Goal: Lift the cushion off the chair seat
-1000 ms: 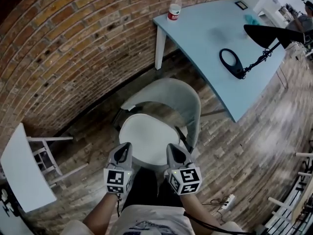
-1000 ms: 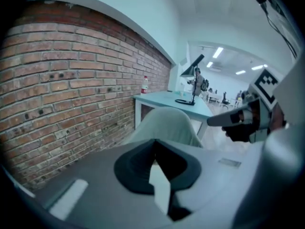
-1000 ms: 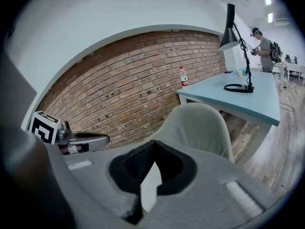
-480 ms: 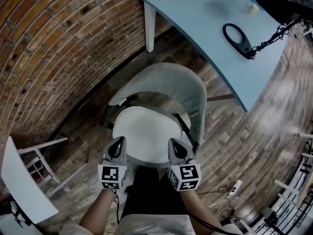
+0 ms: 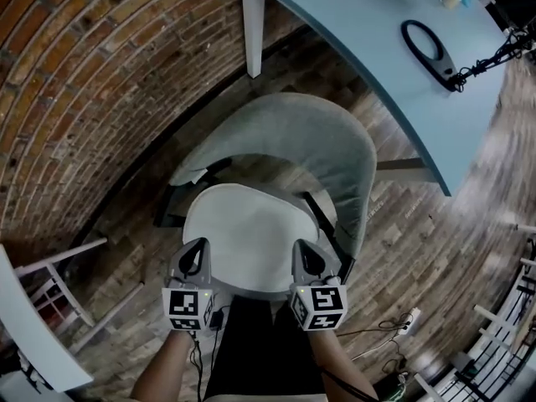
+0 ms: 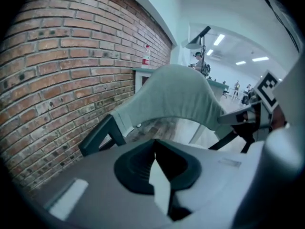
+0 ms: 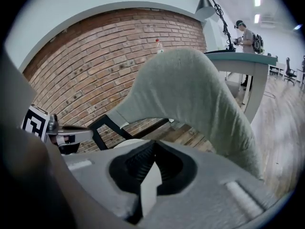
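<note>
Cushion [image 5: 247,233], white and round, lies on the seat of the chair [image 5: 188,195].

Head view:
- Gripper tips cover the cushion's near edge.
- Left gripper [image 5: 198,246] is at the near left edge, right gripper [image 5: 303,248] at the near right edge. Contact with the cushion cannot be told from here.
- Grey backrest [image 5: 318,141] curves round the far side and hides part of the frame.
- Pale blue table [image 5: 360,23] is cut off at the top, with a black loop [image 5: 429,47] on it.
- Brick wall [image 5: 84,82] stands to the left.
- Power strip [image 5: 408,321] lies on the plank floor [image 5: 419,233].

Left gripper view:
- Jaws are pressed together with nothing between them.
- The gripper's own body blocks the lower half, so the cushion is not made out.
- Backrest fills the middle, with a bottle [image 6: 146,56] small behind it.
- The right gripper's marker cube [image 6: 268,87] shows at the right edge.

Right gripper view:
- Jaws are clenched and empty.
- Cushion shows only as a pale sliver above the gripper body.
- Backrest blocks most of the table.
- A person [image 7: 245,30] stands far off, small.
</note>
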Tool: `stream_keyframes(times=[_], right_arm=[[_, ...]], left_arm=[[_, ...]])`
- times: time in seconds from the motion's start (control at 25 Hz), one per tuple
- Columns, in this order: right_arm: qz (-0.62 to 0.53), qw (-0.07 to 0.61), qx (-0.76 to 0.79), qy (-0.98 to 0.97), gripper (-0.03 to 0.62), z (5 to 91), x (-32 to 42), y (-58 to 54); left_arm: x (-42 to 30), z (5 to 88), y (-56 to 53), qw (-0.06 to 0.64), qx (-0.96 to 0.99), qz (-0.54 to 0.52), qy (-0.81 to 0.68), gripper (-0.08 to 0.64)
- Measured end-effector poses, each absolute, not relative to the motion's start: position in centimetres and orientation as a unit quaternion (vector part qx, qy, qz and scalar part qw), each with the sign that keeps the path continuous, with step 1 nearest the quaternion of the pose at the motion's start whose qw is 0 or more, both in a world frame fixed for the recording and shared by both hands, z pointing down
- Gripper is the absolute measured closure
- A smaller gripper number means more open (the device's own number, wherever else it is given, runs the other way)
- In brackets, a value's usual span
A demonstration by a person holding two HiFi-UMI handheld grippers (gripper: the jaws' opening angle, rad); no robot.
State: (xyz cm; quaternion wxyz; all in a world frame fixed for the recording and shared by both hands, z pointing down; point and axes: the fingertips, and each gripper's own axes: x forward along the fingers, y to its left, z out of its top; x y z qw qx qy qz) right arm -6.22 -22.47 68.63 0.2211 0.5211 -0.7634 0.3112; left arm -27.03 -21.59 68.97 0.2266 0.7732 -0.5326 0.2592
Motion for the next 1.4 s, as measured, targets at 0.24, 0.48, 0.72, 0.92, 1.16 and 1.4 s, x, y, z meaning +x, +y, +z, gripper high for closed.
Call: stream_keyframes(times=[0.24, 0.48, 0.72, 0.92, 1.16, 1.4], right_arm=[[0.32, 0.224, 0.529, -0.753, 0.594, 72.9, -6.2, -22.9], [0.331, 0.222, 0.532, -0.747, 0.592, 75.8, -6.5, -23.0], [0.344, 0.228, 0.543, -0.731, 0.591, 77.6, -5.5, -22.8], [0.361, 0.249, 0.541, -0.717, 0.514, 79.5, -5.0, -21.9], [0.384, 0.259, 0.551, -0.694, 0.359, 81.7, -4.1, -20.7], [0.395, 0.266, 0.564, -0.674, 0.199, 83.8, -3.2, -19.6]], left_arm=[[-26.8, 73.1, -22.2, 0.231, 0.775, 0.263, -0.527, 0.569], [-26.4, 76.3, -22.7, 0.234, 0.775, 0.273, -0.519, 0.569], [-26.4, 78.2, -22.6, 0.245, 0.77, 0.284, -0.516, 0.566], [-28.1, 79.5, -22.1, 0.25, 0.75, 0.303, -0.533, 0.49], [-29.7, 81.5, -21.0, 0.278, 0.726, 0.31, -0.548, 0.401], [-30.2, 83.4, -20.2, 0.306, 0.711, 0.303, -0.556, 0.262]])
